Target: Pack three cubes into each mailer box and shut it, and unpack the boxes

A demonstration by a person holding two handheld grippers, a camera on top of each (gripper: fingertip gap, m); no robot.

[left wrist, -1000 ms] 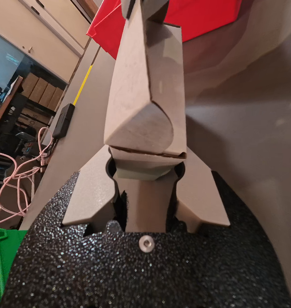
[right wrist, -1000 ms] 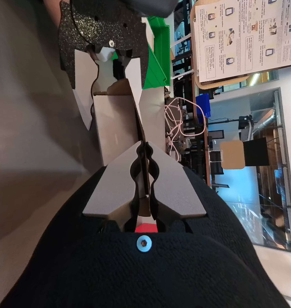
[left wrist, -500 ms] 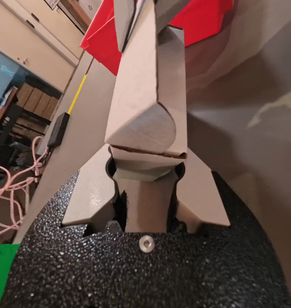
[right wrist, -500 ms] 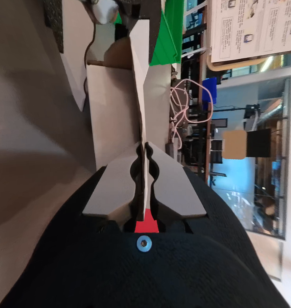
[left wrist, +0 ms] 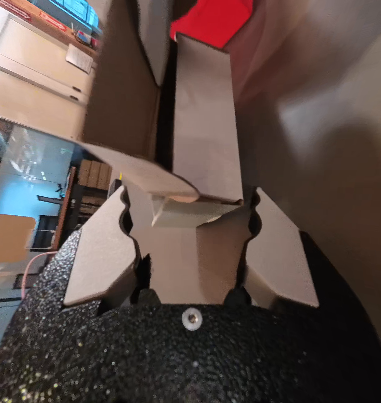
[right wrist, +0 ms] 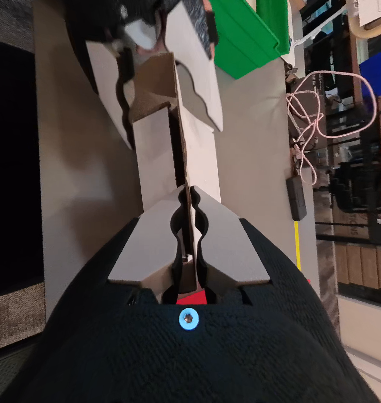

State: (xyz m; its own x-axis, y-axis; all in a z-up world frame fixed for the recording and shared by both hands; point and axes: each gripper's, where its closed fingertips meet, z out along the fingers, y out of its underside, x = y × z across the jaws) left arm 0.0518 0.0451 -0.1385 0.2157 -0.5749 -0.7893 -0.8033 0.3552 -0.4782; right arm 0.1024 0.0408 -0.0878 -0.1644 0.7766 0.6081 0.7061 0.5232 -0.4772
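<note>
A white mailer box [left wrist: 204,122] stands on edge with its brown-lined lid [left wrist: 119,98] swung away from the body, and a side flap [left wrist: 154,174] sticks out. My left gripper [left wrist: 189,189] is open wide around the box's near end and its left finger [left wrist: 104,239] stands clear of the cardboard. In the right wrist view my right gripper [right wrist: 188,188] is shut on the thin edge of the lid [right wrist: 202,157], next to the box body [right wrist: 154,152]. The left gripper [right wrist: 174,137] shows spread at the far end. No cubes show.
A red bin [left wrist: 209,24] lies beyond the box and shows under my right gripper [right wrist: 191,299]. A green bin [right wrist: 239,39] sits at the far table end. A black adapter [right wrist: 296,198] and a pink cable [right wrist: 316,104] lie at the table [right wrist: 250,152] edge. The tips of one gripper are about 8 cm away from the tips of the other.
My left gripper has opened and let go of the box's end. The lid has swung away from the body, and the right gripper still pinches its edge.
</note>
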